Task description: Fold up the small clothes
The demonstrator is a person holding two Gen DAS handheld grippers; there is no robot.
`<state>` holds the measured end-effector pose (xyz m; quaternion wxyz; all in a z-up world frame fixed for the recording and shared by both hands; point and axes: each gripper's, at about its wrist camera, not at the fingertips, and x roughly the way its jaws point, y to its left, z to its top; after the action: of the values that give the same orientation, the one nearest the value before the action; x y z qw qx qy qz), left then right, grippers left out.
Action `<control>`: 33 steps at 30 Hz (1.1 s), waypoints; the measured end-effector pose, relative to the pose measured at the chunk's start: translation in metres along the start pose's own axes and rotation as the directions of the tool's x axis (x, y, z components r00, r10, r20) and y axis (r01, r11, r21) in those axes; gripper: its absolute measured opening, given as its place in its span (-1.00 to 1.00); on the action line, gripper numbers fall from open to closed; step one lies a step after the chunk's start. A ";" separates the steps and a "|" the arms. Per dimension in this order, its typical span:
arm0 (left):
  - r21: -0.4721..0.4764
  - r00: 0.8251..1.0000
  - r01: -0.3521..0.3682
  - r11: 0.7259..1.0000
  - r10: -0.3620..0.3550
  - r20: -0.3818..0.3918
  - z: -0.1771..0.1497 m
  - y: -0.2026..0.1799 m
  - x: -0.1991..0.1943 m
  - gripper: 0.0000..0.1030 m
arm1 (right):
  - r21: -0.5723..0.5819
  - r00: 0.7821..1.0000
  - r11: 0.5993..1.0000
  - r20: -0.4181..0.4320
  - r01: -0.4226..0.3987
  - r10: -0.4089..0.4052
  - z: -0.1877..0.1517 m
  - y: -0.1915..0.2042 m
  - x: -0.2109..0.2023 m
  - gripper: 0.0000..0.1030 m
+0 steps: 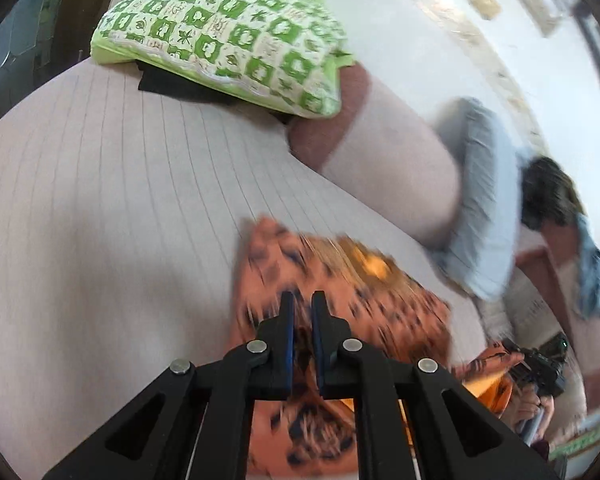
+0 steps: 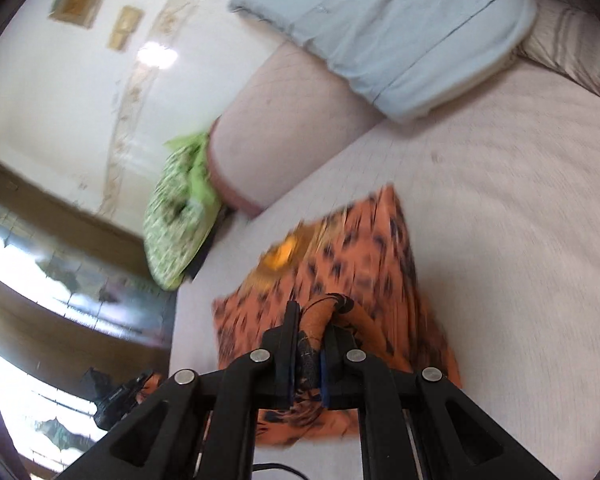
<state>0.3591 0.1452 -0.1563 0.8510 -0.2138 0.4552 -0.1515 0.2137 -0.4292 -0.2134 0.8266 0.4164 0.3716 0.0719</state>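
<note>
Bed (image 1: 100, 200) with a striped pale sheet spreads under and ahead of both my tongs. A grey-blue pillow (image 2: 380, 28) sits far ahead of my right tongs; a green patterned pillow (image 1: 228, 40) sits far ahead of my left. The orange spotted garment (image 2: 360, 248) lies on the sheet just ahead, blurred. My right tongs (image 2: 310, 344) are clamped on a bunched edge of it. My left tongs (image 1: 303, 312) are nearly closed, with cloth between the tips, gripping the same garment.
</note>
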 end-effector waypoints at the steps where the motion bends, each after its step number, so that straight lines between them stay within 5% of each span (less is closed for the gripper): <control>1: -0.008 1.000 -0.017 1.000 0.017 0.003 0.010 0.002 0.012 -0.85 | 0.026 1.000 1.000 0.011 0.015 -0.015 0.018 -0.005 0.019 -0.85; 7: -0.076 0.976 -0.213 0.974 0.216 0.023 0.061 0.032 0.109 -0.85 | 0.228 0.996 0.971 0.035 0.078 -0.088 0.078 -0.062 0.106 -0.77; 11: -0.135 0.981 -0.176 0.975 0.185 0.058 0.042 0.046 0.107 -0.85 | 0.316 0.997 0.949 0.064 0.019 -0.041 0.081 -0.100 0.135 -0.66; 13: -0.090 0.973 -0.199 0.976 0.208 0.101 0.024 0.032 0.090 -0.84 | 0.297 0.993 0.955 0.117 -0.022 -0.013 0.078 -0.101 0.128 -0.22; 14: -0.057 0.970 -0.199 0.978 0.205 0.132 0.005 0.019 0.075 -0.83 | 0.273 0.985 0.962 0.171 -0.013 -0.035 0.075 -0.098 0.116 0.45; 15: -0.039 0.971 -0.185 0.982 0.188 0.146 -0.008 0.010 0.066 -0.72 | 0.273 0.975 0.962 0.216 -0.010 -0.051 0.072 -0.097 0.105 0.60; 18: -0.002 0.963 -0.210 0.978 0.208 0.174 -0.051 -0.019 0.049 -0.10 | 0.281 0.945 0.957 0.325 -0.074 -0.022 0.062 -0.092 0.068 0.60; 22: -0.077 0.944 -0.277 0.958 0.286 0.167 -0.071 -0.027 0.047 -0.03 | 0.081 0.976 0.994 0.203 0.067 -0.083 0.048 -0.033 0.065 0.55; 25: -0.090 0.920 -0.351 0.932 0.361 0.151 -0.071 -0.017 0.050 0.05 | -0.121 0.991 0.985 0.074 0.121 -0.113 0.030 0.024 0.091 0.44; 28: -0.141 0.913 -0.392 0.909 0.403 0.061 -0.067 0.014 0.063 0.05 | -0.334 0.987 0.934 -0.058 0.123 -0.151 0.007 0.092 0.142 0.34; 33: -0.209 0.925 -0.377 0.902 0.378 -0.034 -0.055 0.049 0.071 0.05 | -0.565 0.959 0.823 -0.194 0.062 -0.206 -0.032 0.188 0.232 0.33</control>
<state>0.3546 0.1433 -0.2582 0.8382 -0.2115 0.4983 0.0662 0.3932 -0.1885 -0.2142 0.8619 0.1199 0.4629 0.1688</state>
